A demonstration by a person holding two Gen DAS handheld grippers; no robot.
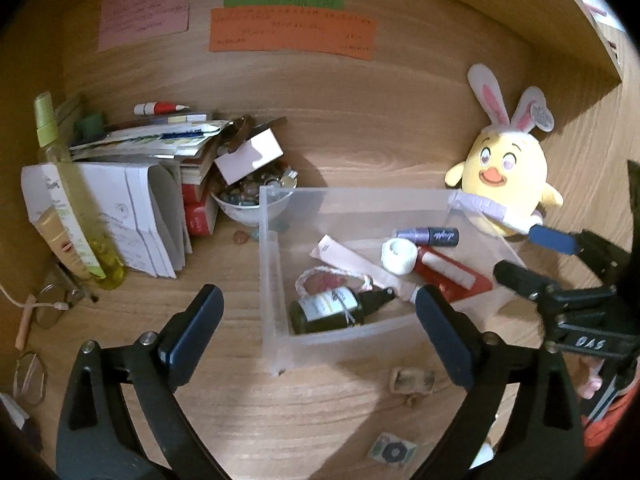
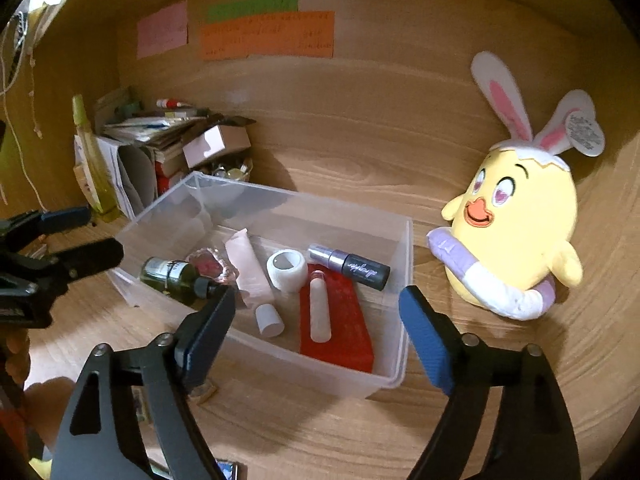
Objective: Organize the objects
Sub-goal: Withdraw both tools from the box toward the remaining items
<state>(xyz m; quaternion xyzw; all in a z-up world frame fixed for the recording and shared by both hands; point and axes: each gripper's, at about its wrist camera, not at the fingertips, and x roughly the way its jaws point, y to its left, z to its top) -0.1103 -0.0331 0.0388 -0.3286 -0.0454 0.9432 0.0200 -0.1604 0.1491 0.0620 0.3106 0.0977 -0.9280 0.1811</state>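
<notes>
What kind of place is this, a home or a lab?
Probably a home desk nook: coloured paper notes stuck on the wooden back wall, a messy stack of papers, and a yellow plush chick with bunny ears.

Desk surface [image 1: 340, 128]: bare wood far of the clear bin [image 1: 276, 280], open for passage up to the back wall. Left side blocked: stacked papers and books [image 1: 140, 184], tall yellow-green bottle [image 1: 76, 200], bowl of stones [image 1: 252, 196] with a small box [image 1: 250, 154] atop, touching the bin's far-left corner. Right side blocked: plush chick [image 2: 516, 240] just beside the bin. Near strip: mostly free; small card [image 1: 394, 450] and small brown item [image 1: 412, 382] lie there. Bin top open; floor crowded with bottles, tubes, red box [image 2: 340, 320].
</notes>
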